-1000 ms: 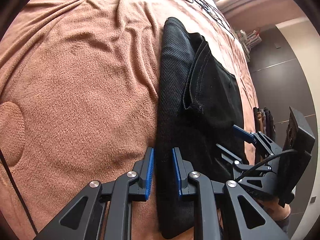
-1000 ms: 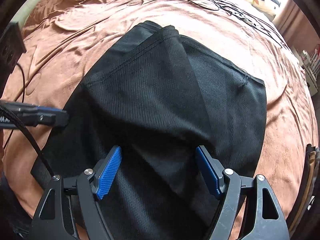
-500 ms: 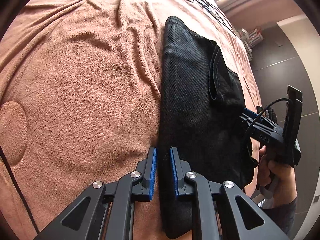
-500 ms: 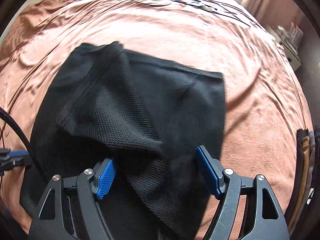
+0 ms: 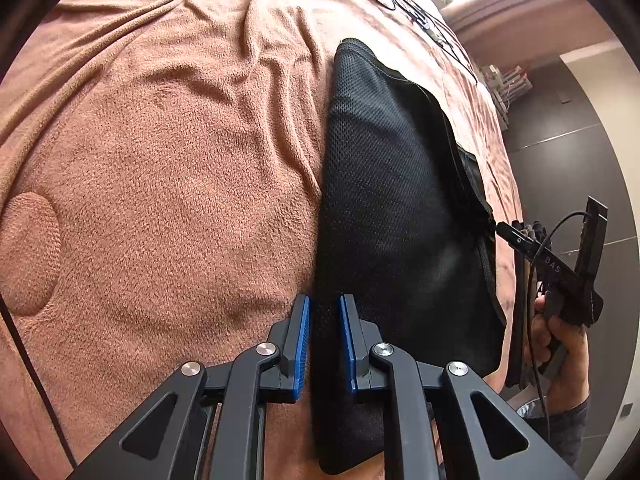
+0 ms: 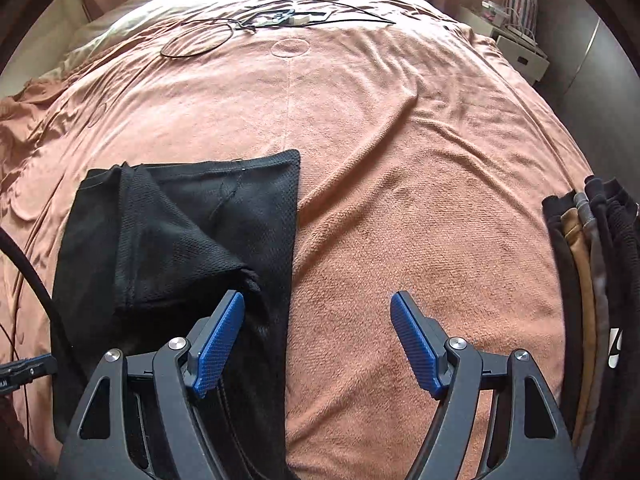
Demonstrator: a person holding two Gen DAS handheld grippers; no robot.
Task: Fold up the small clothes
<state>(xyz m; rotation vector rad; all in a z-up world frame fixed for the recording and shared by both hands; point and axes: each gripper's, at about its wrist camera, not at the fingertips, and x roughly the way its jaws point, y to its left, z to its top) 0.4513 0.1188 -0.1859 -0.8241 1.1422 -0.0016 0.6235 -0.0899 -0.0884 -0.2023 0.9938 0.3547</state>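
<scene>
With the left gripper (image 5: 324, 344) clamped on the black mesh garment's (image 5: 392, 208) six o'clock edge and the right gripper (image 6: 318, 344) spread empty, any tug could undo the fold.

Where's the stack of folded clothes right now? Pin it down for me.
The stack of folded clothes sits at the far right edge of the right wrist view, on the pink blanket, right of the open right gripper.

I see one black mesh garment (image 6: 180, 248) at lower left of the right wrist frame, lying on the bed, partly folded: one layer lies diagonally over the flat rectangular layer beneath.
</scene>
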